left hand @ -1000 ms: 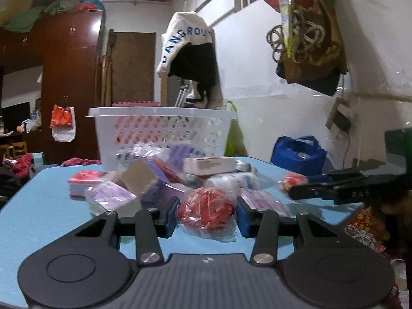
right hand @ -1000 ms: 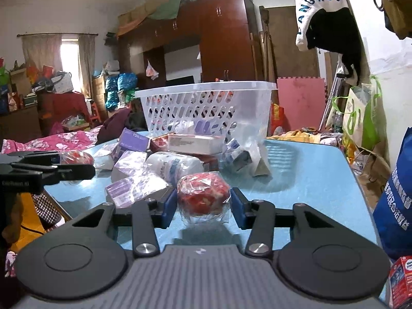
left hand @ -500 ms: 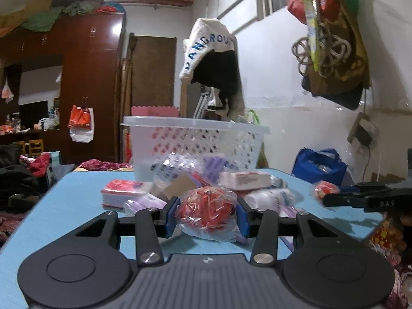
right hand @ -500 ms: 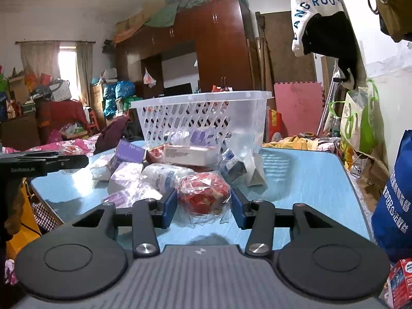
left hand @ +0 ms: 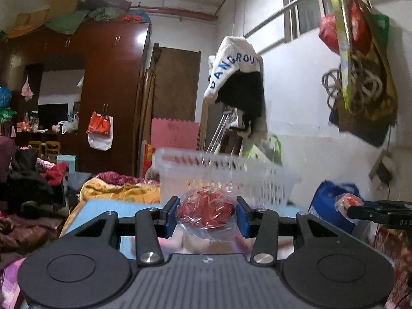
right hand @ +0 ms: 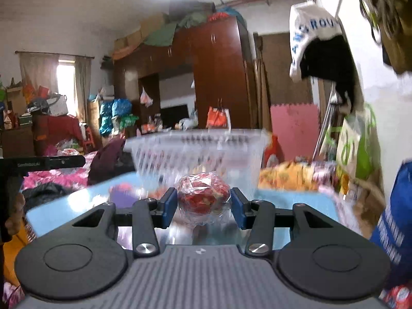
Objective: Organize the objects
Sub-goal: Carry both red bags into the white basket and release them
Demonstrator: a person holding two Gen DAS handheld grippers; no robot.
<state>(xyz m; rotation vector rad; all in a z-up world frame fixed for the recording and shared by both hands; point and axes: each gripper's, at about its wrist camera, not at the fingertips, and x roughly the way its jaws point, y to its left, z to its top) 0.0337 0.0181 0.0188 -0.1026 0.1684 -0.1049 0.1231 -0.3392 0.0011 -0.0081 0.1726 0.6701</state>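
My left gripper [left hand: 207,212] is shut on a red ball wrapped in clear plastic [left hand: 206,209], held above the blue table [left hand: 108,206]. My right gripper [right hand: 204,202] is shut on a second red wrapped ball [right hand: 203,198]. The white perforated basket [left hand: 226,177] stands just beyond both grippers, blurred by motion; it also shows in the right wrist view [right hand: 198,152]. The right gripper with its ball shows at the right edge of the left wrist view [left hand: 350,203]. The left gripper's finger [right hand: 49,162] shows at the left of the right wrist view.
Blurred packets [right hand: 123,193] lie on the table [right hand: 64,206] in front of the basket. A blue bag [right hand: 396,221] stands to the right of the table. A brown wardrobe [left hand: 108,90] and piled bedding [left hand: 121,190] lie behind.
Both grippers have lifted their wrapped balls off the table and risen toward the basket rim. The pile of packets has dropped low in both views.
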